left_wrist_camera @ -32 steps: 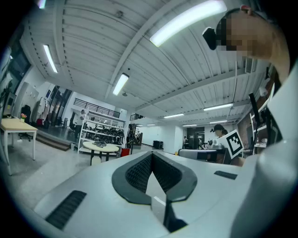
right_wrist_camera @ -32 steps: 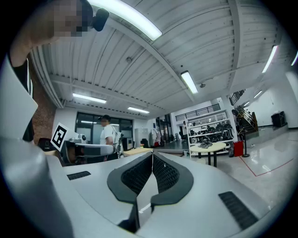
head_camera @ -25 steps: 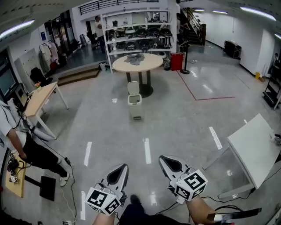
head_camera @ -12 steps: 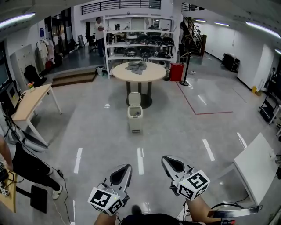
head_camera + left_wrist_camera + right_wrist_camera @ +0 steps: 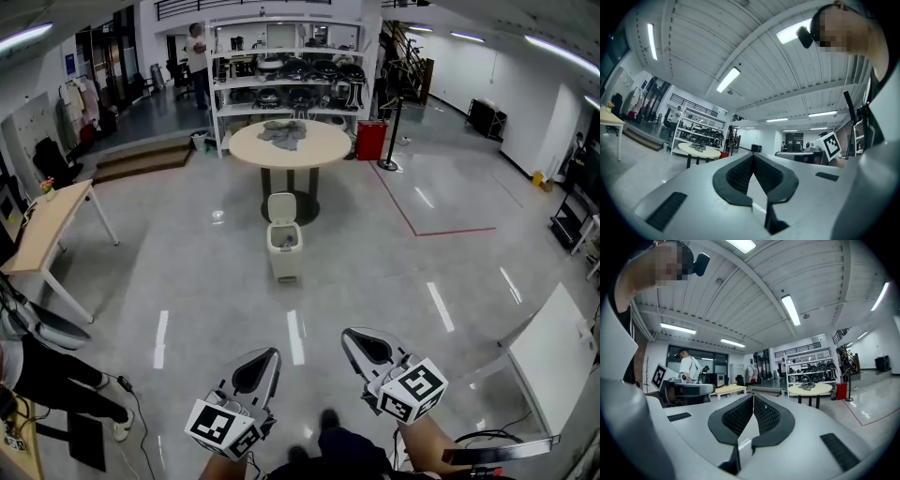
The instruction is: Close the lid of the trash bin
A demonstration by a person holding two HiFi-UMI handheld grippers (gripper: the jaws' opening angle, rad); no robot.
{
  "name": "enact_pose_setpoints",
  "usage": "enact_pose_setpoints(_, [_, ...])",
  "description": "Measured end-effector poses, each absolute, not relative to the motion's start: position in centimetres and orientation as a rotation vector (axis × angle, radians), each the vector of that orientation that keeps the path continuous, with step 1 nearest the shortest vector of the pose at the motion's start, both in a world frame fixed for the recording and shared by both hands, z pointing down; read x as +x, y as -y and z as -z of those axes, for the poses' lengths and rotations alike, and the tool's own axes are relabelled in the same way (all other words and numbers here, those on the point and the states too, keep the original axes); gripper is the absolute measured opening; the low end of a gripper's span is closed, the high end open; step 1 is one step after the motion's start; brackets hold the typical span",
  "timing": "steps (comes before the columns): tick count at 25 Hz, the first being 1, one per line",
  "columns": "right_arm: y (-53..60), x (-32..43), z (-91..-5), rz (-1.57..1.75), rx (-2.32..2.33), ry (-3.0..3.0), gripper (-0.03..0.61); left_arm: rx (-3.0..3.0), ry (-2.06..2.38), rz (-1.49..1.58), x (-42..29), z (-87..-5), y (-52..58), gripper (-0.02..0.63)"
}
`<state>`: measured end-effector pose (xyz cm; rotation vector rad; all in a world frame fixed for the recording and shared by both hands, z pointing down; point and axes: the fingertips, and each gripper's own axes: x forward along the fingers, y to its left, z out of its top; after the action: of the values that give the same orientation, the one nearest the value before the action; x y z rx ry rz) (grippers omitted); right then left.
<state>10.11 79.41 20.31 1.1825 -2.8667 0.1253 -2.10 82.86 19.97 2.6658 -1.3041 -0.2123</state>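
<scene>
Fingers (image 5: pixel 736 176) on the left gripper (image 5: pixel 259 364) and the right gripper (image 5: pixel 360 343) are pressed together at the tips, holding nothing. Over the last second the person has walked forward. The trash bin (image 5: pixel 284 251) is a little nearer, yet still well ahead on the floor (image 5: pixel 394 267), before a round bench (image 5: pixel 290 145). Its lid (image 5: pixel 281 207) stands upright. Something small lies inside, too small to identify.
</scene>
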Motion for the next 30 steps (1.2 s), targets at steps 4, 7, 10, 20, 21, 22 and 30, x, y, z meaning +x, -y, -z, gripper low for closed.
enact_pose_setpoints(4, [-74.2,9.9,-21.1,-0.146,1.165,2.869,0.009,2.651,1.32,0.208,-2.2,-20.8,-77.7,0.0])
enact_pose_setpoints(7, [-69.7,10.1,-21.4,-0.142,1.163,2.882,0.009,2.651,1.336,0.192,-2.1,-21.1,-73.1,0.0])
enact_pose_setpoints(10, [-64.6,10.9,-21.0,-0.118,1.166,2.898,0.009,2.662,1.344,0.185,-1.1,-20.9,-67.8,0.0])
enact_pose_setpoints(20, [-49.3,15.0,-20.3,-0.117,1.201,2.912,0.01,2.668,1.378,0.172,1.7,-20.0,-52.6,0.0])
enact_pose_setpoints(21, [-48.0,15.0,-20.3,-0.123,1.202,2.915,0.009,2.666,1.385,0.166,1.5,-19.9,-51.3,0.0])
enact_pose_setpoints(22, [-46.7,14.9,-20.4,-0.127,1.201,2.919,0.009,2.665,1.39,0.16,1.4,-20.0,-50.0,0.0])
enact_pose_setpoints(30, [-35.9,12.6,-23.0,-0.171,1.223,2.892,0.01,2.645,1.356,0.143,-1.0,-22.7,-39.0,0.0])
